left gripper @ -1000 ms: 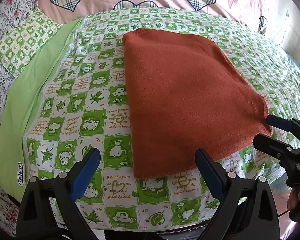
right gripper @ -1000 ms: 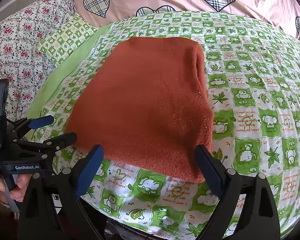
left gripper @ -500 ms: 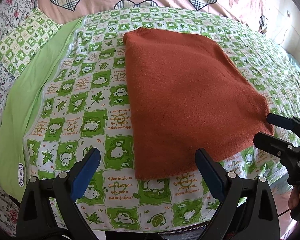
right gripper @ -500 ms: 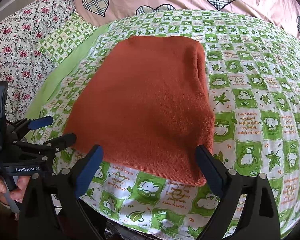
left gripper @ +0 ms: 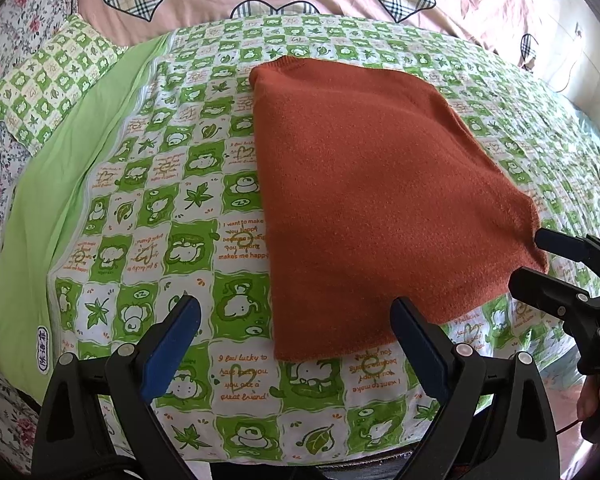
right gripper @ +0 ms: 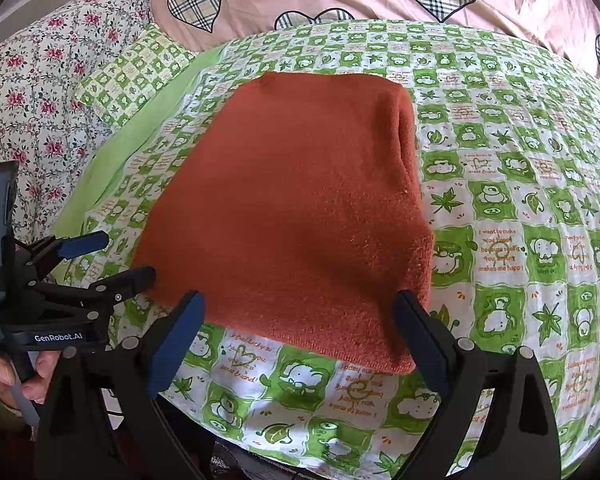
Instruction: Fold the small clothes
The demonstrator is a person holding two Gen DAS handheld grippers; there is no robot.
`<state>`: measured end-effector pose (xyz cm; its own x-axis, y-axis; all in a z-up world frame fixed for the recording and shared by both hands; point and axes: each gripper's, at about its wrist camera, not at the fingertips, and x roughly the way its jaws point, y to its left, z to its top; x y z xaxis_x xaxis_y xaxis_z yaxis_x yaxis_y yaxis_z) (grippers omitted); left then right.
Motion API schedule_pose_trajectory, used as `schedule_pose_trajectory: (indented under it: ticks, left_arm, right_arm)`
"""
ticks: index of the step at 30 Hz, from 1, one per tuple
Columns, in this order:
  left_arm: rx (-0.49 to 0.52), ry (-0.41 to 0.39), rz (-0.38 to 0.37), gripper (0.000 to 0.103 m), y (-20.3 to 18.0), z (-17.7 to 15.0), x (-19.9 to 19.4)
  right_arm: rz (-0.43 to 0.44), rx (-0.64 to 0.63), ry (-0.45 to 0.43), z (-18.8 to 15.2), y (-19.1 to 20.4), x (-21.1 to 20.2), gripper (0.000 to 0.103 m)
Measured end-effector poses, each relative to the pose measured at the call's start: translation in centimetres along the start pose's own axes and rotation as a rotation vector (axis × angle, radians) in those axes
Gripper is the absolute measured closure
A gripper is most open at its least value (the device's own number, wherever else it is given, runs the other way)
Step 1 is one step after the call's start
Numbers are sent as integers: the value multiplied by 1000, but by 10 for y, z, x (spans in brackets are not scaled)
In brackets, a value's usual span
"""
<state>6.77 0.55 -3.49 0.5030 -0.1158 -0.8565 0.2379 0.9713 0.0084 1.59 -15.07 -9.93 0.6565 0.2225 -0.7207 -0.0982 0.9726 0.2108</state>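
- While both claws hang wide open and hold nothing, the rust-orange garment (left gripper: 376, 200) lies flat on the bed's green checked sheet (left gripper: 172, 208), apparently already folded into a thick block.
- Left claw (left gripper: 296, 336) sits at the near left corner; right claw (right gripper: 300, 332) straddles the near edge, towards the right corner.
- Risk: a pinch catching only the top layer would peel the stack apart, since layered edges show along the right side.
- Risk: a low approach could snag the sheet with the knit.
- Risk: uneven lifting between corners would skew the next fold.
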Motion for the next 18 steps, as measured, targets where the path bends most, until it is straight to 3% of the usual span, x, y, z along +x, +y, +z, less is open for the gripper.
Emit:
schedule_pose_trajectory:
  ticks: [18]
  left_arm:
    - [4, -6, 3, 7, -2, 0, -2]
  right_arm:
    - [3, -2, 0, 1, 2, -2, 8]
